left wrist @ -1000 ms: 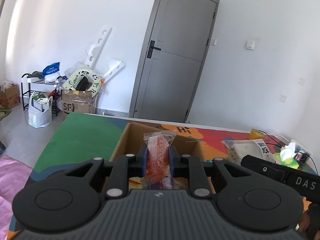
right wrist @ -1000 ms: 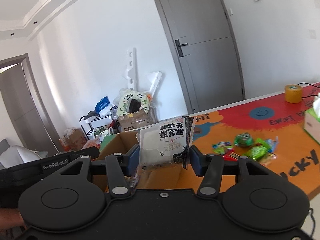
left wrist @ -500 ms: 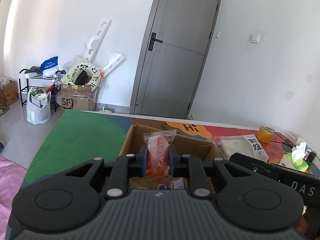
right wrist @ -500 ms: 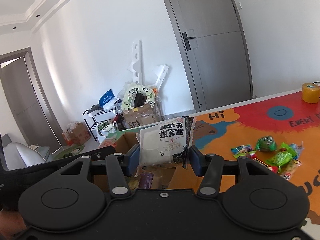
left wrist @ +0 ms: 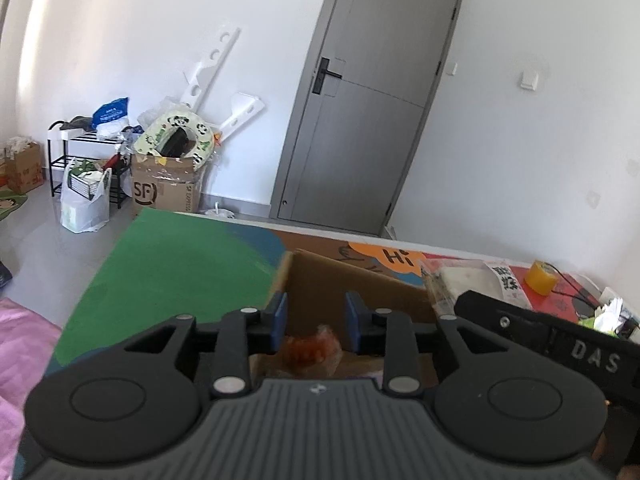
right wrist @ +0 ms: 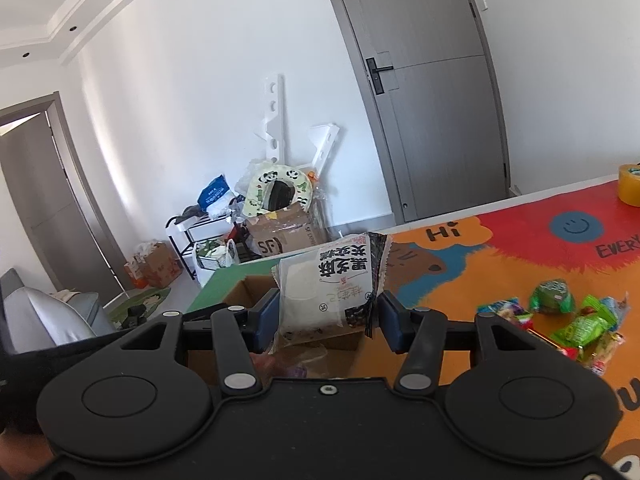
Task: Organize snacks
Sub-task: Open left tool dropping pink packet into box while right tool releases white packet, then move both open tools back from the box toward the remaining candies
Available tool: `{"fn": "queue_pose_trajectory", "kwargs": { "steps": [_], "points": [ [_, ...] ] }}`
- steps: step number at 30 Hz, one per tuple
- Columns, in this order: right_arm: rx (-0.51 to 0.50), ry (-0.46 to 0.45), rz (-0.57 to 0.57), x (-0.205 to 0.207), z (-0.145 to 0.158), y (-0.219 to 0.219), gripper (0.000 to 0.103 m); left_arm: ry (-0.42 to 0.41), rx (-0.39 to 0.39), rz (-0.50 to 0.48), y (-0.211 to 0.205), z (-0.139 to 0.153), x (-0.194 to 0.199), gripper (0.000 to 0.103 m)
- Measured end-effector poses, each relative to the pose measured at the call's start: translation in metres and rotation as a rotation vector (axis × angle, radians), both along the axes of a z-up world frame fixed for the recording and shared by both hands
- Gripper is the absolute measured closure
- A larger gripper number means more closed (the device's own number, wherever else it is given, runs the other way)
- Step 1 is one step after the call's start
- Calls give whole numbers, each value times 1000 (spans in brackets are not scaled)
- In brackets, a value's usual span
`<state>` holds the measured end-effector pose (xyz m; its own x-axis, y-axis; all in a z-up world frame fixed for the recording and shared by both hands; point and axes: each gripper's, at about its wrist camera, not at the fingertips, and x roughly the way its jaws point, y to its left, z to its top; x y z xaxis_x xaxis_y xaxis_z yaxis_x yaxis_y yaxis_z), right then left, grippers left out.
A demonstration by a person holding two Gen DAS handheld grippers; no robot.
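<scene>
Above the open brown cardboard box (left wrist: pixel 320 280), the left hand-held gripper (left wrist: pixel 315 322) is opening, clear of the blurred clear orange-filled snack bag (left wrist: pixel 312 350), while the right hand-held gripper (right wrist: pixel 326 320) clamps a white black-printed snack packet (right wrist: pixel 328 284).

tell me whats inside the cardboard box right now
In the cardboard box lies a clear bag of orange-red snacks, below the opening left tool. Other wrappers lie beside it; the tools hide the rest.

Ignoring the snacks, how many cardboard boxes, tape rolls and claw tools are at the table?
Cardboard box: 1
Tape roll: 1
Grippers: 2 (left, jaws opening, orange packet loose between them; right, shut on a white packet)
Total: 4
</scene>
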<state>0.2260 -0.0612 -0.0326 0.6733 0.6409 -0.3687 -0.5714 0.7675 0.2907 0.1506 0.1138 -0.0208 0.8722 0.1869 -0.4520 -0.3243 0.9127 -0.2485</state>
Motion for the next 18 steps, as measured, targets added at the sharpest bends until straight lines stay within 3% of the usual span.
{"fn": "queue_pose_trajectory", "kwargs": {
  "steps": [3,5,7,12,18],
  "points": [
    [10,-1,25,0,5,8,47,-4,5,27,6,5,-6,64],
    [19,-2,8,0,8,7,35,-3,5,34,8,7,-9,57],
    [21,-10,-15,-3,7,0,33,-5,7,32,7,9,-11,52],
    [33,15,-53,-9,4,-26,30,-9,13,24,-7,11,-13,27],
    [31,30,-116,-17,-4,-65,23,-10,9,-7,-27,9,-12,17]
  ]
}}
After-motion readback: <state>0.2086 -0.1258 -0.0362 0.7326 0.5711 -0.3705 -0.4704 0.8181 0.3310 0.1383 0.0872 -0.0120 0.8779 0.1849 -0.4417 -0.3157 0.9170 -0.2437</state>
